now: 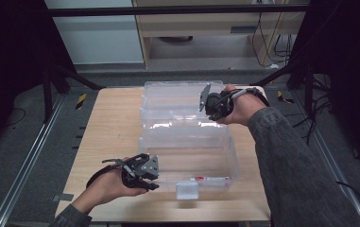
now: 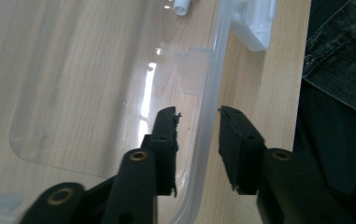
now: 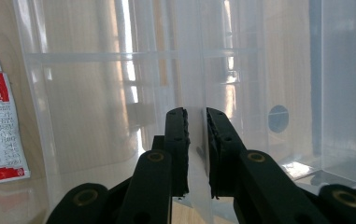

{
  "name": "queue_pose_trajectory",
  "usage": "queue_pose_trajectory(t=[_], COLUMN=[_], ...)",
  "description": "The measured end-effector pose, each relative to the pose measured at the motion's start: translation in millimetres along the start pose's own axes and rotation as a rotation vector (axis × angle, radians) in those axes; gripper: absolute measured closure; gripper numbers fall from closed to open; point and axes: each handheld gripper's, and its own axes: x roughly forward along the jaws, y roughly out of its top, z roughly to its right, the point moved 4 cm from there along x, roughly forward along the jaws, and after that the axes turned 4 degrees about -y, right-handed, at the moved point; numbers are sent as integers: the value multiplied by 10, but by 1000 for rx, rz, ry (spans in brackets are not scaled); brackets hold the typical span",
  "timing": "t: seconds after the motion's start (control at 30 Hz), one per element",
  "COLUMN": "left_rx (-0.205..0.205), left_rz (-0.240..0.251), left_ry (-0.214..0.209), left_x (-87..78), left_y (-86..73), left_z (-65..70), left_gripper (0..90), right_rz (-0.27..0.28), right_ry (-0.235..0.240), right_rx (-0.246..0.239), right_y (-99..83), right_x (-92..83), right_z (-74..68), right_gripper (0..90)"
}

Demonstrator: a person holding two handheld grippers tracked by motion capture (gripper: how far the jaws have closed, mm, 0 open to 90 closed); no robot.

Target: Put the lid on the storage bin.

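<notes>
Box (image 1: 187, 151) rim sits between left gripper (image 2: 198, 122) jaws, not yet pinched; right gripper (image 3: 196, 122) clamps far wall (image 3: 195, 56), steadying it near the counter's (image 1: 111, 127) back edge.

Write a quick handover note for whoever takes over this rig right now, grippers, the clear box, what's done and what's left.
Left gripper: jaws straddle the near rim of the clear box, not yet pressing.
Right gripper: shut on the edge of the open lid at the far side.
Box sits mid-table; a red-and-white tube lies inside it.
Done: lid held.
Left: probably finish the left grip, then bring the lid over.
</notes>
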Motion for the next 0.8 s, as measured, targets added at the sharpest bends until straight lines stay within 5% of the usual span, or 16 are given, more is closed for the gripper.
queue_pose_trajectory(t=[0.33,0.8], left_rx=[-14,-27], left_rz=[13,46], left_ry=[-4,24], left_x=[61,80], left_y=[-12,-1], left_z=[-6,-112], left_gripper=[809,817], right_rz=[2,3], right_ry=[0,-14], right_rx=[-3,22], right_y=[2,24], right_x=[0,44], right_z=[-1,113], right_gripper=[808,817])
